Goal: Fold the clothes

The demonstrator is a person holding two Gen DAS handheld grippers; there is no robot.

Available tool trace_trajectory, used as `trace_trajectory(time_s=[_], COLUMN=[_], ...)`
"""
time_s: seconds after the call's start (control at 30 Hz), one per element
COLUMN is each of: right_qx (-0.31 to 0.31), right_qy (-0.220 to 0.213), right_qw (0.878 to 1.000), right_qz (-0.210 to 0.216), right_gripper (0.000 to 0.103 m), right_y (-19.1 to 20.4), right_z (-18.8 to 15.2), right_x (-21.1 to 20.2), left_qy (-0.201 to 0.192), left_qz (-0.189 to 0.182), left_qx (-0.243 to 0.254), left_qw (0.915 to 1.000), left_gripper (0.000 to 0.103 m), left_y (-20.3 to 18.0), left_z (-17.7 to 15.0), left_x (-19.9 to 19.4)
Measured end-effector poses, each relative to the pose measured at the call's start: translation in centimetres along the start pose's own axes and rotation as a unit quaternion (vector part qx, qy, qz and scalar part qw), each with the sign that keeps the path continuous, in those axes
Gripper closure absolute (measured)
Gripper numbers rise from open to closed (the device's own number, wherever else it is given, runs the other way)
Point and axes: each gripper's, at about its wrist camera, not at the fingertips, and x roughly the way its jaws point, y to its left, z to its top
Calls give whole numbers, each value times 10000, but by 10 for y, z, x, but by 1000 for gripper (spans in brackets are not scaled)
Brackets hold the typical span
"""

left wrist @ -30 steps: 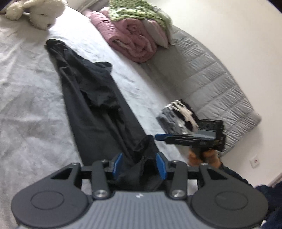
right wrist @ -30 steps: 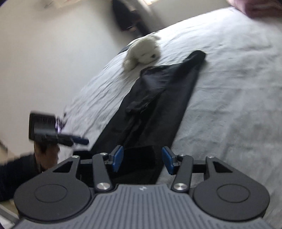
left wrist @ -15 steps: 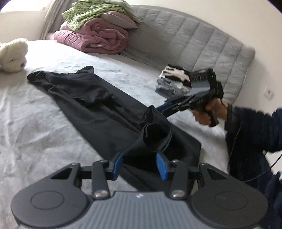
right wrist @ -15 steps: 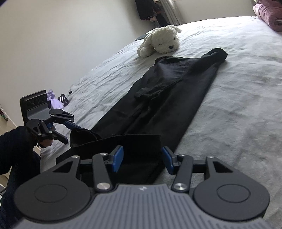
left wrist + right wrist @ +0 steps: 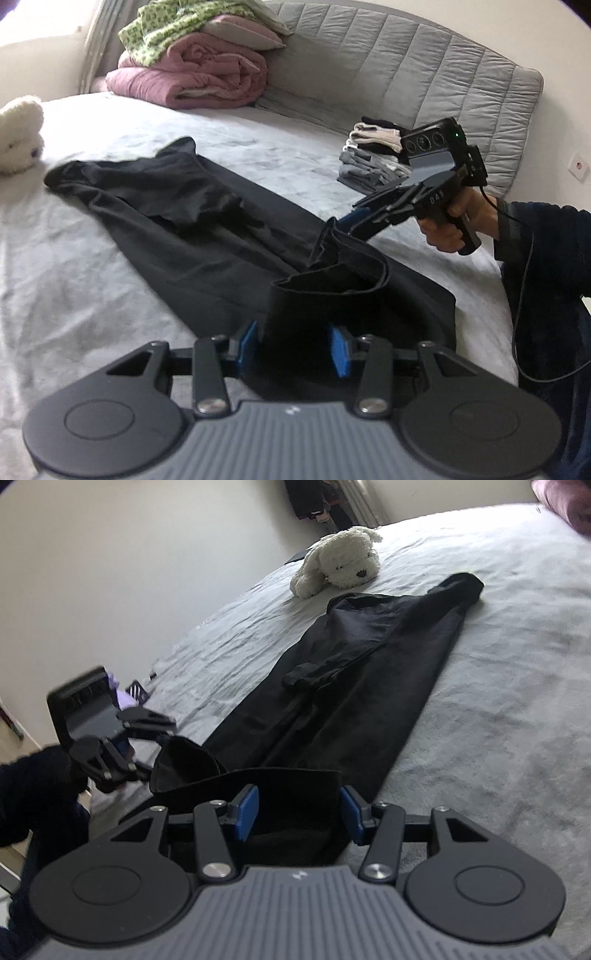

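The left gripper holds its jaws part-way closed with the lifted hem of the black trousers bunched between them. The right gripper grips the same raised hem at its other end. A second ago the hem hung lower and slack; now it stands up as a taut band between the two grippers. The left wrist view has rolled, so the bed lies level. The rest of the trousers still lies stretched along the bed towards the white plush dog.
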Motion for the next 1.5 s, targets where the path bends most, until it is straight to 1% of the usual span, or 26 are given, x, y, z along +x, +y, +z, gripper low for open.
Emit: trace_trajectory(time_s=[0.2, 0.27, 0.37, 0.57, 0.63, 0.7, 0.77, 0.8, 0.87, 0.9, 0.93, 1.07, 1.13, 1.23, 1.37, 1.4, 1.5], right_qx=[472, 609, 724, 802, 814, 771, 688, 661, 660, 662, 665, 634, 590, 560, 581, 655, 853], right_qy=[-81, -102, -125, -154, -162, -166, -152, -141, -127, -123, -119, -115, -126, -189, -295, -266, -194], right_qw=[9987, 9979, 9971, 9963, 9961, 9964, 9970, 9971, 9972, 9973, 9974, 9978, 9982, 9982, 9979, 9975, 9961], right_qz=[157, 186, 211, 259, 292, 309, 325, 341, 317, 294, 265, 137, 67, -30, -18, 35, 92], right_gripper=[53, 55, 57, 57, 58, 61, 65, 67, 72, 76, 81, 87, 93, 95, 95, 88, 87], right_y=[-11, -14, -16, -19, -19, -19, -17, -16, -17, -17, -17, -15, -12, -8, -4, -6, -11], right_z=[-1, -2, -3, -4, -5, -6, -7, -8, -8, -8, -8, -7, -7, -8, -8, -8, -8], right_x=[-1, -1, -1, -1, -1, -2, -2, -2, -2, -1, -1, 1, 2, 2, 1, 2, 5], left_qy=[-82, -109, -39, -17, -26, -14, -26, -35, -39, -31, -22, -13, -19, -86, -164, -191, -223], left_qz=[-263, -359, -479, -546, -544, -511, -470, -449, -361, -298, -225, 30, 192, 430, 509, 466, 235], left_qx=[-710, -889, -879, -924, -927, -931, -954, -986, -1049, -1070, -1138, -1486, -1594, -1751, -1926, -1989, -2276], left_qw=[9971, 9953, 9950, 9942, 9942, 9943, 9943, 9941, 9938, 9938, 9932, 9889, 9870, 9836, 9798, 9787, 9732], left_gripper=[61, 61, 61, 60, 63, 63, 68, 73, 76, 80, 82, 87, 92, 94, 94, 93, 93], left_y=[18, 22, 21, 25, 25, 24, 23, 23, 23, 22, 23, 23, 22, 20, 21, 23, 33], left_z=[2, 3, 5, 7, 7, 7, 8, 7, 7, 7, 6, 4, 4, 3, -1, -1, -4], left_x=[2, 2, 7, 12, 12, 13, 13, 13, 14, 14, 14, 13, 12, 8, 6, 6, 8])
